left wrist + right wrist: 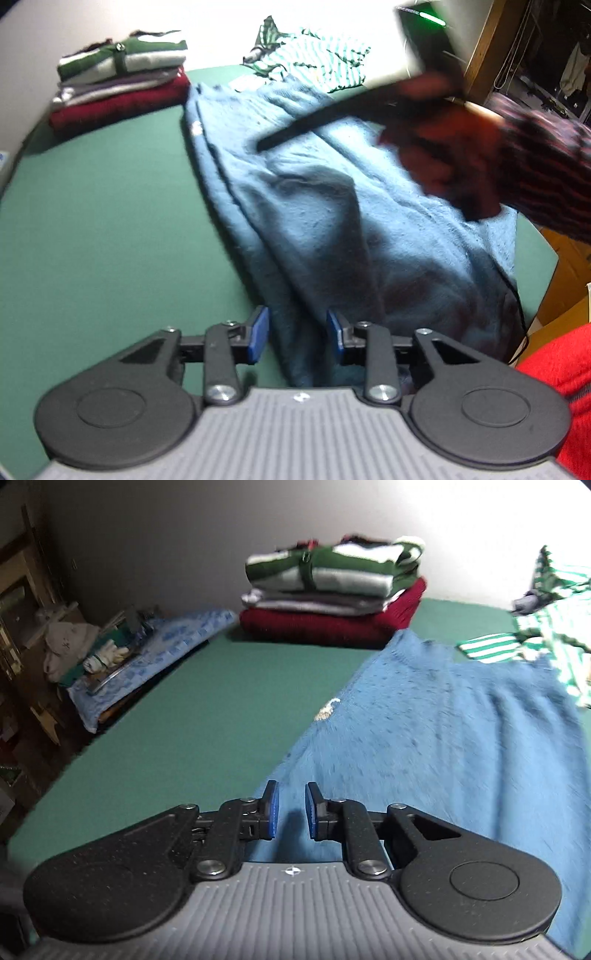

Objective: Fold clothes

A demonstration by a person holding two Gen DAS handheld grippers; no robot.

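From the left wrist view we see the left gripper (297,334) with jaws apart, nothing pinched, above the near edge of the blue sweater (332,206) spread on the green table (92,229); only here do the person's right hand (454,162) and striped sleeve (546,162) appear. The right wrist view adds the right gripper (291,810), jaws narrowly apart and empty over the sweater, and 1 cluttered side shelf (122,657); both views show the folded stack (332,594) and a striped garment (314,59).

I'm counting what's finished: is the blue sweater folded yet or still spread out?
Partly folded: the blue sweater lies long and rumpled on the green table, not squared like the folded stack.
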